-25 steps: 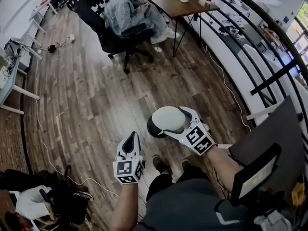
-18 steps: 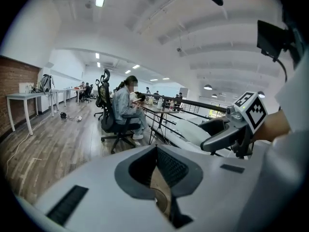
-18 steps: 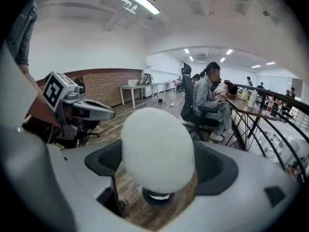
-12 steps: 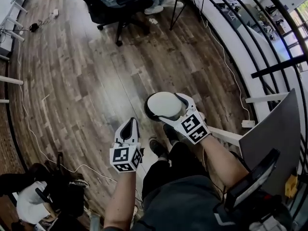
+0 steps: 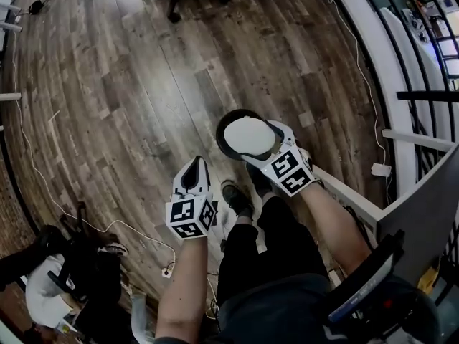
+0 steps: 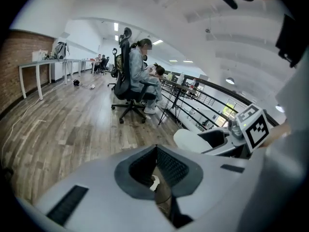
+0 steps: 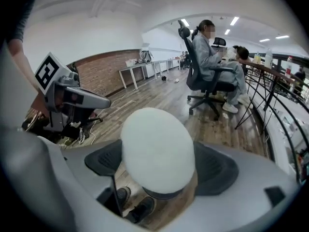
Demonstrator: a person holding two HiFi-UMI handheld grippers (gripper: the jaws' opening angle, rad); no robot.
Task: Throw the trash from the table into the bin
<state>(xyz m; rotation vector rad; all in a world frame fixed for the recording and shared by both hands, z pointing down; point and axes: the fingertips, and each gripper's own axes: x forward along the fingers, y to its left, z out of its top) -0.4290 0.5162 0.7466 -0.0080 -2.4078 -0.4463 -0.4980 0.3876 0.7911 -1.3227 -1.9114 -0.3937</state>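
Observation:
My right gripper (image 5: 251, 131) is shut on a white round disposable dish (image 5: 247, 136) and holds it right over a black round bin (image 5: 223, 133) on the wooden floor. In the right gripper view the dish (image 7: 157, 149) fills the space between the jaws, and the bin's dark rim (image 7: 166, 195) shows just beneath it. My left gripper (image 5: 193, 165) hangs to the left of the bin with its jaws together. In the left gripper view its tips (image 6: 156, 148) meet and nothing sits between them.
My own shoes (image 5: 235, 196) stand just behind the bin. Cables (image 5: 43, 192) trail over the floor at the left. A white ledge with railing (image 5: 380, 56) runs down the right. An office chair with a seated person (image 6: 135, 81) is farther off.
The view has tipped further down. My right gripper has carried the white dish from beside the bin to directly above it. The left gripper has kept its place.

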